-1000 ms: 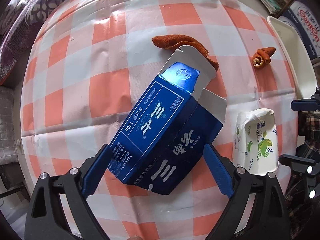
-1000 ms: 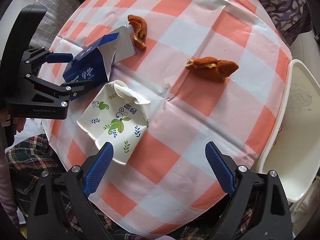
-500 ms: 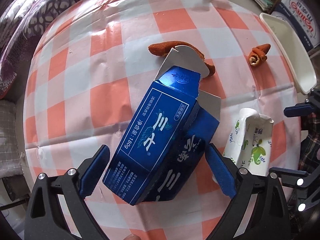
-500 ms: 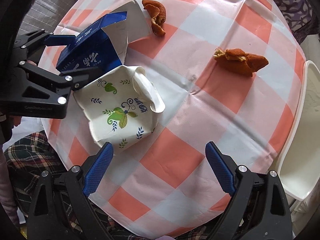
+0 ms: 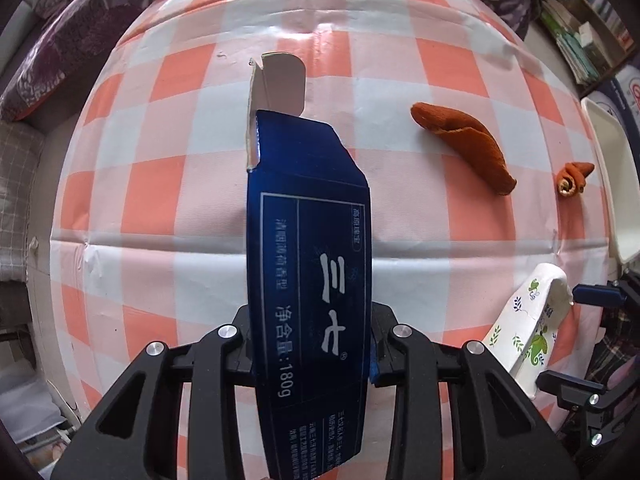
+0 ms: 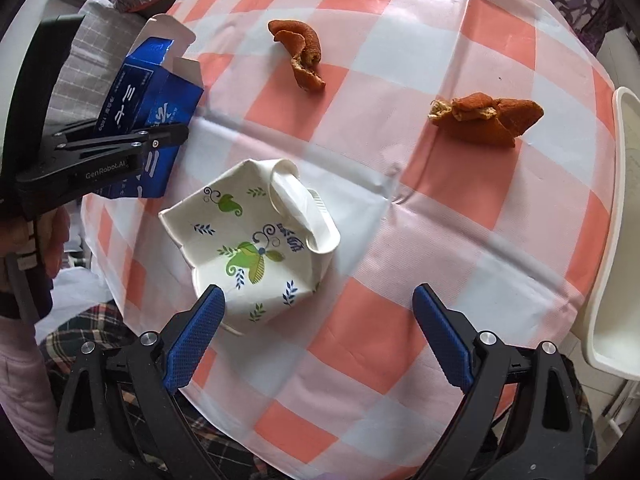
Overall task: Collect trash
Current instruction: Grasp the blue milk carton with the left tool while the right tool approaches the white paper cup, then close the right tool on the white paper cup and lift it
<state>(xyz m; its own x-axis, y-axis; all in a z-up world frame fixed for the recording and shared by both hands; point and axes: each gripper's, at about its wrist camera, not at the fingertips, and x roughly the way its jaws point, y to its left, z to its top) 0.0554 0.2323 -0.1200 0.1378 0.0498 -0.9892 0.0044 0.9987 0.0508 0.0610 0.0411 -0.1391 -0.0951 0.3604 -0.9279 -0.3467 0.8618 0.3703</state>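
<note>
— Blue carton [image 5: 308, 280] is pinched between the left gripper [image 5: 310, 344] jaws, which have just been closing; open flap toward twelve o'clock.

— And the right gripper [image 6: 320, 336]?

— Spread wide, gripping nothing. Crushed paper cup [image 6: 256, 248] lies at eleven o'clock from it, beside its left finger [image 6: 196, 332] on the checked cloth [image 6: 400, 200].

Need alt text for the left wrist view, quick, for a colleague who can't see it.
The left gripper is shut on a flattened blue carton, its end flap open, above a checked tablecloth. Two orange peels and a crushed paper cup lie to the right.
</note>
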